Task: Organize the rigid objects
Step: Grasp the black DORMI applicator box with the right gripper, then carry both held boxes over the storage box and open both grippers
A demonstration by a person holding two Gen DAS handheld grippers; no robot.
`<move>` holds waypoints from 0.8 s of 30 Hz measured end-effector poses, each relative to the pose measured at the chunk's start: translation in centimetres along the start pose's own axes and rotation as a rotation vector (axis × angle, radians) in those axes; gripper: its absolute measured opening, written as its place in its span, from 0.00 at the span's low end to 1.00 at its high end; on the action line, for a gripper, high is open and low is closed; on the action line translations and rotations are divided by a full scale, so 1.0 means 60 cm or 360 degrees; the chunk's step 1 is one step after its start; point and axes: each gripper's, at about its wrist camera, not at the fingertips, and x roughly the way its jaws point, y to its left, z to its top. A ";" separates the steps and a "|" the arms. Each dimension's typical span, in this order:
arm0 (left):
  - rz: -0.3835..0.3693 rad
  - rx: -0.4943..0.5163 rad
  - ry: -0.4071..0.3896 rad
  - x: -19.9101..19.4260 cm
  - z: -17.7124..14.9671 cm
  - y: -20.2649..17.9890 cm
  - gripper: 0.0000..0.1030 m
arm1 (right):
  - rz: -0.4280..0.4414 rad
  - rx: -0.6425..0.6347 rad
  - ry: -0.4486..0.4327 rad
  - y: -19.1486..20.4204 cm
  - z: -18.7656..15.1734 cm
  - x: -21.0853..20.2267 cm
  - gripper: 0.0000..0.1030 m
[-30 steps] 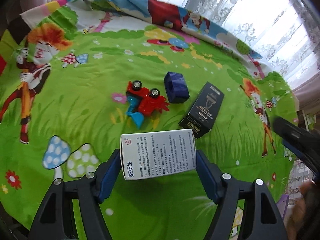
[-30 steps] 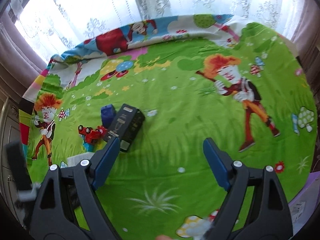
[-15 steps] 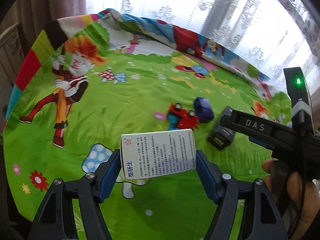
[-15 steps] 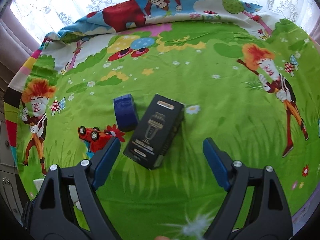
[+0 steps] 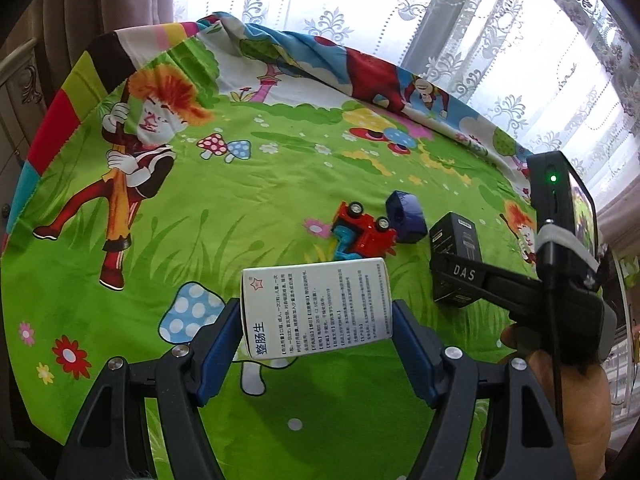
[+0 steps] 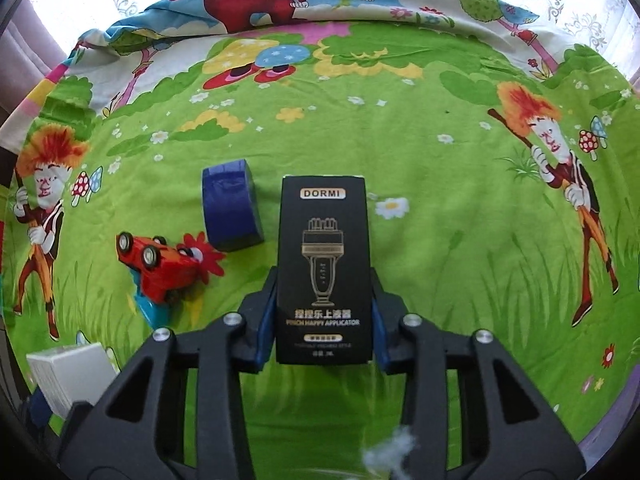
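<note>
My left gripper (image 5: 316, 320) is shut on a white printed box (image 5: 320, 292) and holds it above the cloth. My right gripper (image 6: 324, 284) is closing its jaws on a black DORMI box (image 6: 324, 240) that lies on the cloth; both blue pads touch its long sides. In the left wrist view the same black box (image 5: 460, 236) shows under the right gripper's dark body. A red toy car (image 6: 160, 264) lies overturned to the left of it, wheels up. A dark blue roll (image 6: 230, 204) stands just beyond the car. The white box (image 6: 68, 376) also shows at the lower left.
A bright green cartoon cloth (image 6: 440, 220) covers the surface and rises in folds at the far edge (image 6: 280, 4). Lace curtains (image 5: 500, 40) hang behind. A pale cabinet (image 5: 16, 92) stands at the left. A person's hand (image 5: 572, 400) grips the right tool.
My right gripper came down over the black box and its jaws narrowed from wide apart onto the box's sides. The left gripper swung left early on, then held still with the white box.
</note>
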 end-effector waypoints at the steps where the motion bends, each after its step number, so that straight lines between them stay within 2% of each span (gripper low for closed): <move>1: -0.0005 0.0007 -0.0001 -0.001 -0.001 -0.002 0.71 | -0.0001 -0.0004 -0.0010 -0.004 -0.004 -0.004 0.42; 12: -0.0063 0.0092 -0.0027 -0.026 -0.012 -0.037 0.71 | 0.0000 -0.0040 -0.0148 -0.042 -0.046 -0.090 0.42; 24: -0.0172 0.0265 -0.0052 -0.072 -0.042 -0.114 0.71 | -0.0047 -0.0048 -0.0321 -0.094 -0.120 -0.209 0.41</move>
